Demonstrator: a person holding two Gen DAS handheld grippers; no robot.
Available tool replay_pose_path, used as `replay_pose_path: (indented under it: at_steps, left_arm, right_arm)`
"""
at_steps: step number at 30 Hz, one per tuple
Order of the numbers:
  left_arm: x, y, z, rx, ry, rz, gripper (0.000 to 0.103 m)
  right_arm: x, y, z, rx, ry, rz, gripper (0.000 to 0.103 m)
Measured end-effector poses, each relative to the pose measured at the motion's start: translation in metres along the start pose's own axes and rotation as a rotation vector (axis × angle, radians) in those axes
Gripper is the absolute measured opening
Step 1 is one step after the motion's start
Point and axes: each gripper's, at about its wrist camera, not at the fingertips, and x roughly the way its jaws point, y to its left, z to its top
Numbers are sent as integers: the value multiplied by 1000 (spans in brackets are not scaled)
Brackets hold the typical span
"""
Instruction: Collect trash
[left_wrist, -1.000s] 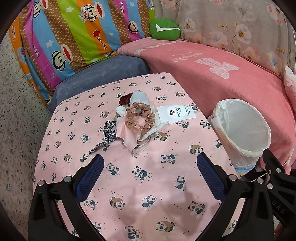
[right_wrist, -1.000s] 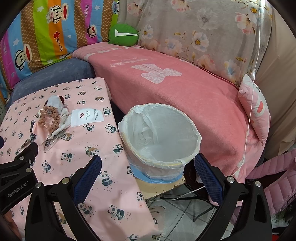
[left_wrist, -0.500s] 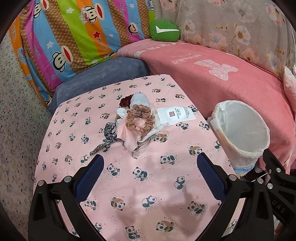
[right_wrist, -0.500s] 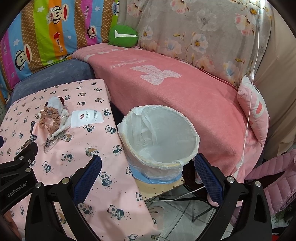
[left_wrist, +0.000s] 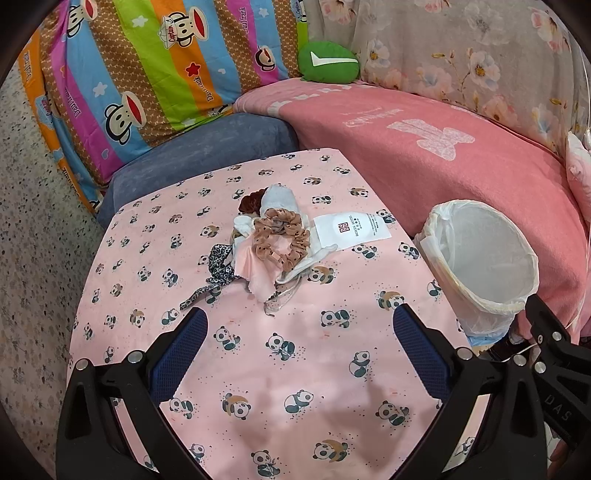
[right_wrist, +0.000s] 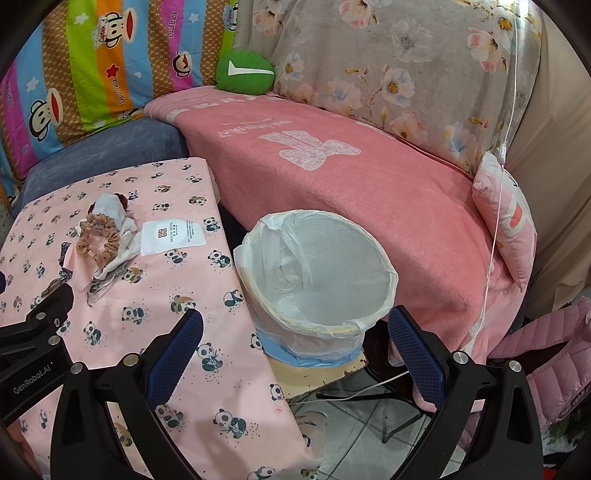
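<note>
A pile of scraps (left_wrist: 273, 240) lies mid-table on the pink panda cloth (left_wrist: 295, 369): a tan scrunchie (left_wrist: 282, 240), a dark red scrunchie (left_wrist: 249, 202), white and pink cloth bits, a leopard strip (left_wrist: 216, 271), clear plastic. A white paper packet (left_wrist: 352, 229) lies at its right. The pile also shows in the right wrist view (right_wrist: 107, 240). A white-lined bin (right_wrist: 317, 273) stands beside the table's right edge, also in the left wrist view (left_wrist: 480, 258). My left gripper (left_wrist: 299, 343) is open and empty above the table, short of the pile. My right gripper (right_wrist: 295, 349) is open and empty before the bin.
A pink blanket (right_wrist: 332, 166) covers the sofa behind the bin. A blue cushion (left_wrist: 199, 155) and striped monkey bedding (left_wrist: 147, 66) lie behind the table. A green pillow (left_wrist: 328, 62) sits at the back. Tiled floor and cables (right_wrist: 362, 398) lie below the bin.
Both views have drawn back and up slightly, so the pile and the bin look a little smaller and farther. Nothing on the table has moved.
</note>
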Motion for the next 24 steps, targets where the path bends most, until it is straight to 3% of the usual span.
replay_pose_path:
  at_steps: [24]
  left_arm:
    - [6,4,-3,3,-3,-12,96]
  right_arm:
    - [2,1,-3,5,-8,-12,98]
